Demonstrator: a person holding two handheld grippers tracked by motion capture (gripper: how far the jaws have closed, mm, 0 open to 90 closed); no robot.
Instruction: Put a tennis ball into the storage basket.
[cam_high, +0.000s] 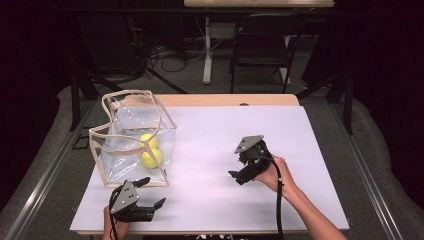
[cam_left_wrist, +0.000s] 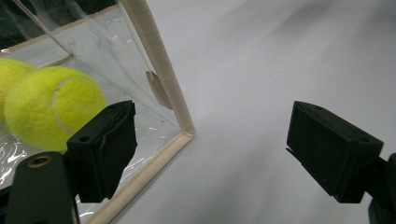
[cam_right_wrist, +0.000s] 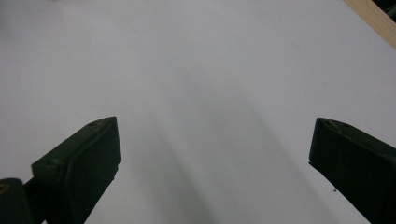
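A clear plastic bag (cam_high: 118, 159) with beige trim stands open at the left of the white sheet (cam_high: 235, 125). Two yellow tennis balls (cam_high: 150, 157) lie inside it, near its front right corner. My left gripper (cam_high: 153, 191) is open just in front of that corner, with nothing between its jaws. In the left gripper view the left gripper (cam_left_wrist: 210, 144) faces the bag's trimmed corner (cam_left_wrist: 161, 70), with a tennis ball (cam_left_wrist: 51, 112) behind the clear wall. My right gripper (cam_high: 235, 162) is open above the middle of the sheet, held in a hand. The right gripper (cam_right_wrist: 210, 158) has bare white sheet between its jaws.
The sheet covers a wooden table (cam_high: 225, 100) whose edge shows at the back. Beyond it stand a black folding chair (cam_high: 262, 45), a white table leg (cam_high: 206, 50) and cables on the floor. Metal rails run along both sides.
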